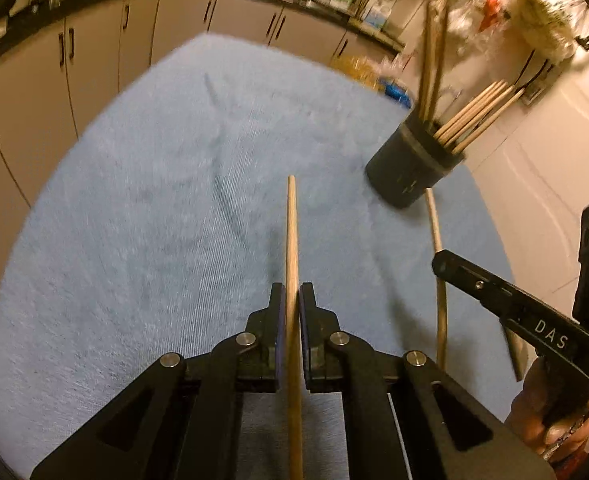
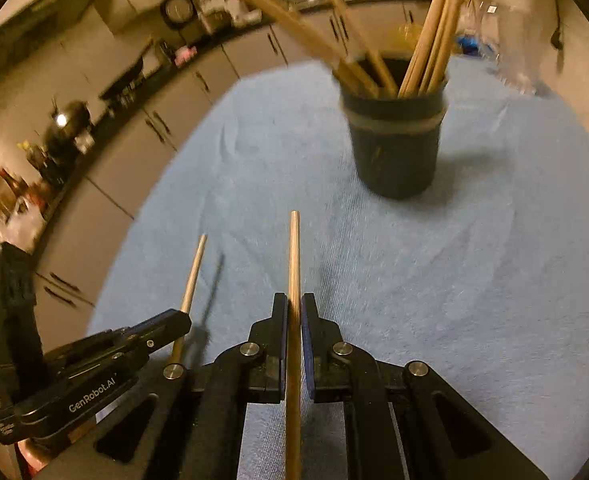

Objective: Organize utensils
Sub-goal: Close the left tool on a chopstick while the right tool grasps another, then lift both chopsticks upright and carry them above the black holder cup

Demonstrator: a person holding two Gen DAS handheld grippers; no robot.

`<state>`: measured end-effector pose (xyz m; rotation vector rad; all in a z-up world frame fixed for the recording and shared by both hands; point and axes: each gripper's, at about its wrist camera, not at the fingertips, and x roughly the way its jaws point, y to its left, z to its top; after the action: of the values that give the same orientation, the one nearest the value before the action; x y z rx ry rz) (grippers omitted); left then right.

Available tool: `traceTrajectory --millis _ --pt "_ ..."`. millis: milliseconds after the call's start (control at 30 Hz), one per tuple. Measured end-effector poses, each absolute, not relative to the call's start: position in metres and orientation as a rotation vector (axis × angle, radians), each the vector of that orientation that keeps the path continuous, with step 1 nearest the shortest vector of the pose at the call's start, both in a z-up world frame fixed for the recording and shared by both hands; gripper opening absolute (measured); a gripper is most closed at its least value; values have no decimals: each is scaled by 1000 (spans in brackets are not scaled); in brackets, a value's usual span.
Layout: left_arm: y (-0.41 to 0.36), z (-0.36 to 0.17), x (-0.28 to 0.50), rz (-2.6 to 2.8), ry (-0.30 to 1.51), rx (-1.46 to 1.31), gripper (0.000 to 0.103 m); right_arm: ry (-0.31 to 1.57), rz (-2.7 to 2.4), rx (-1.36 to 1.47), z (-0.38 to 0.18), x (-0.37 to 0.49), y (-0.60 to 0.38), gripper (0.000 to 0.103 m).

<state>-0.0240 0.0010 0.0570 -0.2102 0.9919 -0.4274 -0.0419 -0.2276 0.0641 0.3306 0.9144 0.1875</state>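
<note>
Left wrist view first: left gripper (image 1: 292,300) clamped narrow on one wooden chopstick (image 1: 291,240), held along the finger line so the free tip points ahead toward the black cup (image 1: 412,162), ready for a tip-first drop. Lifted clear of the blue cloth (image 1: 134,200), judging by the faint shadow underneath. Right of that, nearer than the cup, right gripper (image 1: 440,262) seen side-on, pinching a second chopstick (image 1: 434,220) whose far end reaches almost to the cup's base. Right wrist view: same grip up close, right gripper (image 2: 293,312) closed tight on its stick (image 2: 294,256), tip aimed at the cup (image 2: 394,144) straight ahead; left gripper (image 2: 184,318) off to the side and well short of the cup. Inside the cup, a bundle of chopsticks (image 2: 430,40) already standing and leaning on the rim, hence probably the collecting place. Likely step: carrying both sticks up and over the rim; care needed not to knock the leaning bundle.
</note>
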Motion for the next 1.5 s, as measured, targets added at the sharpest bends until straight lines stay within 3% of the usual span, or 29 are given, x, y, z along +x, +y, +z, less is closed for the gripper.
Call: traceTrajectory --millis 433,1500 --pt "4 127 -57 -415 720 -211 6 526 181 314 133 -100 -243 7" --pt "-15 151 -62 -432 679 -164 6 444 140 378 143 -122 -279 7"
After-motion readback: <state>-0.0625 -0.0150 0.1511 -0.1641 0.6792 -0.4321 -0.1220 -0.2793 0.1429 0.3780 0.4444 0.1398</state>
